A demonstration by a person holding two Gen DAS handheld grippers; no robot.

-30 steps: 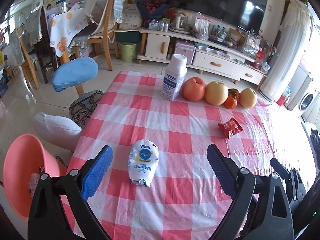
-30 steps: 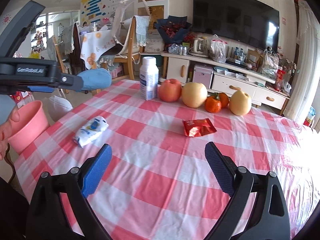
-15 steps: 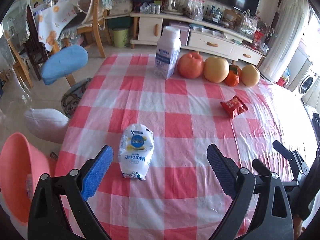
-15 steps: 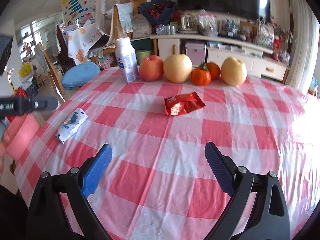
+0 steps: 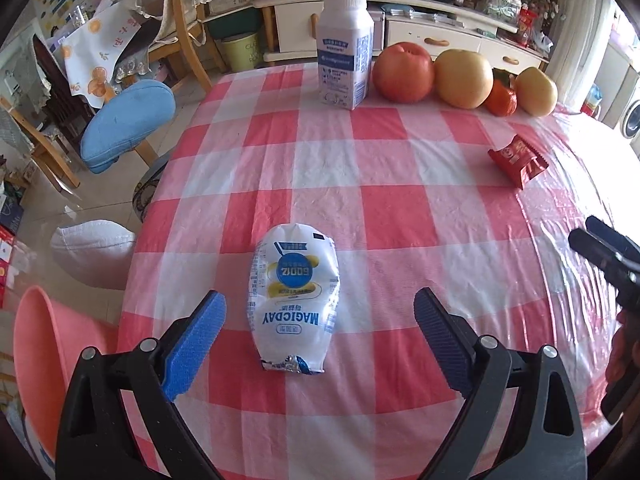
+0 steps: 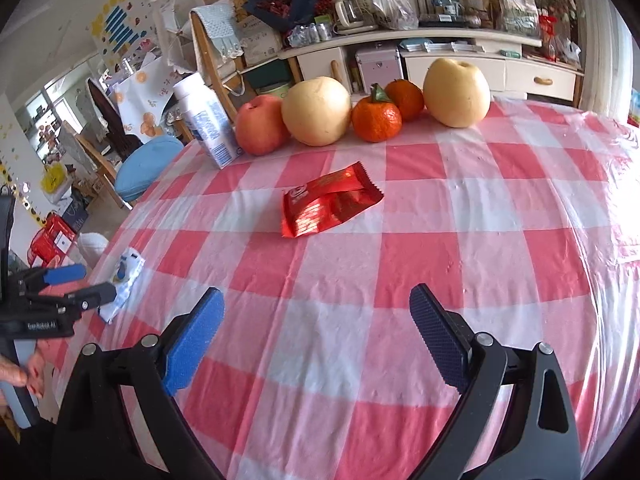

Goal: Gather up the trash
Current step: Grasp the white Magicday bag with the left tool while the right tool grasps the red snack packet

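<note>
- Left wrist view: a pink basin (image 5: 38, 364) stood off the table's (image 5: 400, 208) left edge; its contents could not be made out. A white milk bottle (image 5: 345, 46) stood capped and upright at the far edge, beside a row of fruit (image 5: 464, 76).
- The left gripper (image 5: 316, 338) had its jaws wide apart and held nothing. The white snack packet (image 5: 294, 296) lay flat on the checked cloth between the fingertips, nearer the left pad and touching neither.
- A red wrapper (image 5: 518, 160) lay well apart, far right.
- Right wrist view: the right gripper (image 6: 316, 336) also had its jaws spread and empty. The red wrapper (image 6: 330, 204) lay ahead, beyond the fingertips, roughly centred, short of the fruit (image 6: 360, 112).
- The white snack packet (image 6: 126, 280) lay at the left edge, between the left gripper's (image 6: 80, 282) fingers.
</note>
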